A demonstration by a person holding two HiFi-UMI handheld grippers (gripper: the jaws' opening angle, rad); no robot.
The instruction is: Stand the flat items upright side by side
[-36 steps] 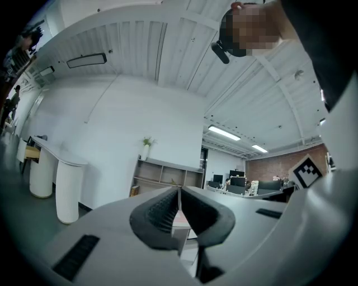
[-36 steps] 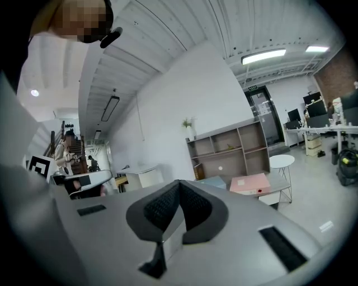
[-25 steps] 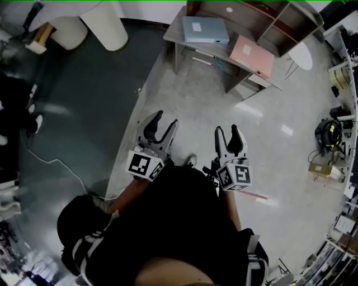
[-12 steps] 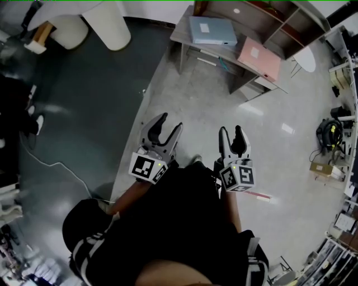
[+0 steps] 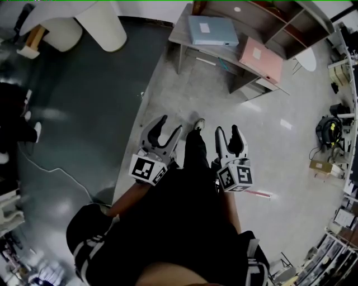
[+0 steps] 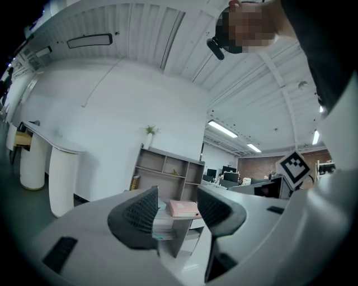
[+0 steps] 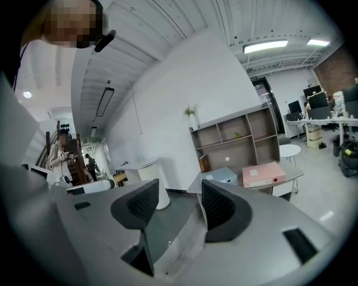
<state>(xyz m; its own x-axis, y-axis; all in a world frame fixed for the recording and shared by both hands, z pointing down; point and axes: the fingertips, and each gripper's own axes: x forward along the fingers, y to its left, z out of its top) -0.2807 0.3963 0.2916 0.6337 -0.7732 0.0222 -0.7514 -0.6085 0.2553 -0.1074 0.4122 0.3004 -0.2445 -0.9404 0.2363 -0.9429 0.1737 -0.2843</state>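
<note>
Two flat binders lie on a low grey table (image 5: pixel 182 34) far ahead: a blue one (image 5: pixel 211 31) and a pink one (image 5: pixel 260 58). They show again as the pink binder (image 6: pixel 183 208) and as the blue binder (image 7: pixel 222 176) beside the pink binder (image 7: pixel 271 174). My left gripper (image 5: pixel 168 127) and right gripper (image 5: pixel 227 133) are held near my waist, well short of the table. Both stand open with nothing between their jaws. Seen along its own jaws, the left gripper (image 6: pixel 177 208) frames the table, and the right gripper (image 7: pixel 180 202) points at floor left of it.
A grey shelf unit (image 5: pixel 263 17) stands behind the table. White rounded pillars (image 5: pixel 103 22) and a dark floor area (image 5: pixel 78 100) lie to the left. A cable (image 5: pixel 61 167) trails on the floor. A small white round table (image 5: pixel 305 56) and clutter (image 5: pixel 330 134) sit at right.
I have stepped forward: a shoe now shows between the grippers and the table sits slightly nearer. Both grippers stay open at about the same height.
</note>
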